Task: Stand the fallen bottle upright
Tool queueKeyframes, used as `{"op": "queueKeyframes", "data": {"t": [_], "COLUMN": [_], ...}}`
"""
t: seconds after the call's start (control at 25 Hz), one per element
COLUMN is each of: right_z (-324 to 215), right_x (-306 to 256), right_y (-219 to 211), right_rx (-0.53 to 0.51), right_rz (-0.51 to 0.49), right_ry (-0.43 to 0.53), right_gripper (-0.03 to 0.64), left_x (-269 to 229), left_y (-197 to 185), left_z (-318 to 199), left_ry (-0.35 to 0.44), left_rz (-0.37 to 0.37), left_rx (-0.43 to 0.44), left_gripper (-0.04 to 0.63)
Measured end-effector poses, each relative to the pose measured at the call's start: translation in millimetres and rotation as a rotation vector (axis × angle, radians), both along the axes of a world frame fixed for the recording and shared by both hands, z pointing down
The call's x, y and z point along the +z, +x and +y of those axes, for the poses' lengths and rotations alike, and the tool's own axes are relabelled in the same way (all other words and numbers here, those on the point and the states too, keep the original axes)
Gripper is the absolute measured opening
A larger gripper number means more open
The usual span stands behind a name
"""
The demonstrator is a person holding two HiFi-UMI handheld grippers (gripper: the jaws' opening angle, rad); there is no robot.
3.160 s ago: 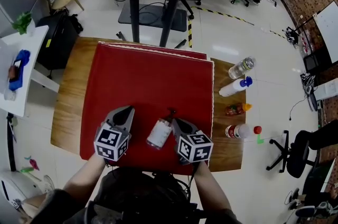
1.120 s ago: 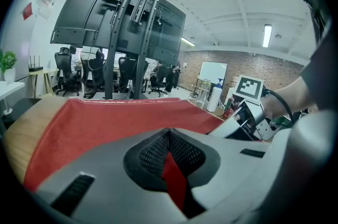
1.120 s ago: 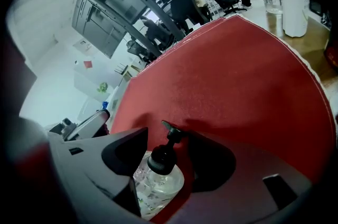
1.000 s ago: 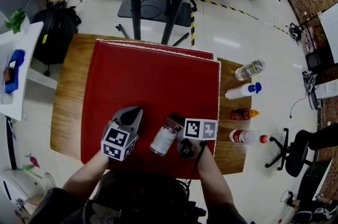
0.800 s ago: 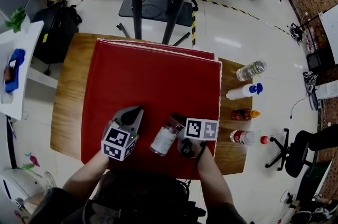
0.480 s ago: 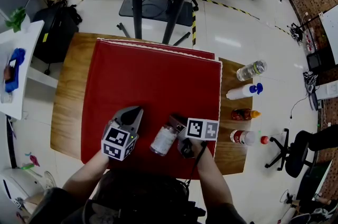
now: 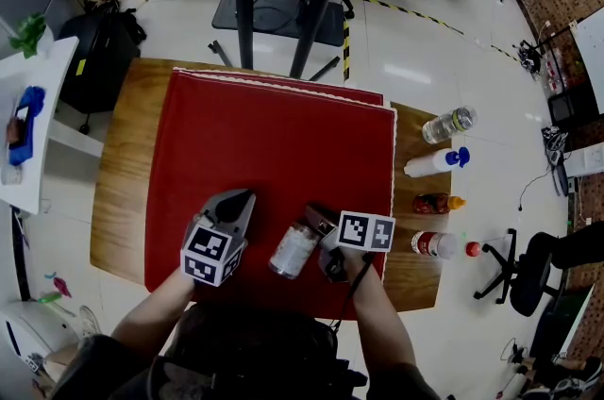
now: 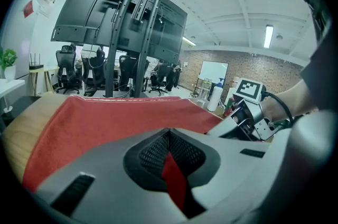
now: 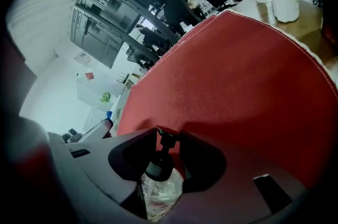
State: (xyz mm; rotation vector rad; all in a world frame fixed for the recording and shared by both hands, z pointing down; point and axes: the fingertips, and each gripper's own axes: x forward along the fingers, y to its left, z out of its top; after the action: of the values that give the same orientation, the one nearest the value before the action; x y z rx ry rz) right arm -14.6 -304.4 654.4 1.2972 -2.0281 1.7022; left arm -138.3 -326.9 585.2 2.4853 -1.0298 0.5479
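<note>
Table: a wooden table (image 7: 125, 164) is covered over most of its top by a red cloth (image 7: 274, 129); a strip of bare wood is left at the right.
Side bottles: four bottles are set along that bare strip, well apart from the work: a clear bottle (image 7: 447, 125), a white bottle with a blue cap (image 7: 432, 162), a small red bottle (image 7: 432, 203) and a red-capped bottle (image 7: 436, 244).
Behind the table: a black stand (image 7: 283, 7) rises from the floor beyond the far edge.
Fallen bottle: the bottle (image 7: 294, 248) is seen lying on its side on the cloth near the front edge, between the two grippers, its dark pump top pointed away and to the right.
Left gripper: the left gripper (image 7: 243, 200) is held just beside the bottle without touching it; its jaws are brought together, with nothing between them.
Right gripper: the right gripper (image 7: 316, 221) has just been closing and is set on the bottle's top end; both jaws lie against its shoulder, the pump between the tips.
Contents: the body is clear; what is inside cannot be told.
</note>
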Motion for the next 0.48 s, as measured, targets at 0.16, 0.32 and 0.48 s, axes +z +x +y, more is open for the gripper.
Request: {"op": "queueKeyframes", "data": {"t": [0.16,0.32,0.48], "right_z": [0,3,6], "right_x": [-5,-16,-33], "right_y": [-1,-6,-13], "right_rx": [-0.008,-0.025,-0.05], "right_rz": [-0.001,0.003,0.006], "right_ry": [0.021,0.053,0.099], "right_gripper": [0.16,0.16,0.158], "left_x": [-1,-3,-7], "left_y": [0,0,-1], "left_z": [0,3,7], "left_ry": [0.002,0.007,0.006], "left_rz": [0.002,0.006,0.012], "left_rx": [-0.001,-0.001,0.0], "left_gripper": [0.029,0.029,0.029]}}
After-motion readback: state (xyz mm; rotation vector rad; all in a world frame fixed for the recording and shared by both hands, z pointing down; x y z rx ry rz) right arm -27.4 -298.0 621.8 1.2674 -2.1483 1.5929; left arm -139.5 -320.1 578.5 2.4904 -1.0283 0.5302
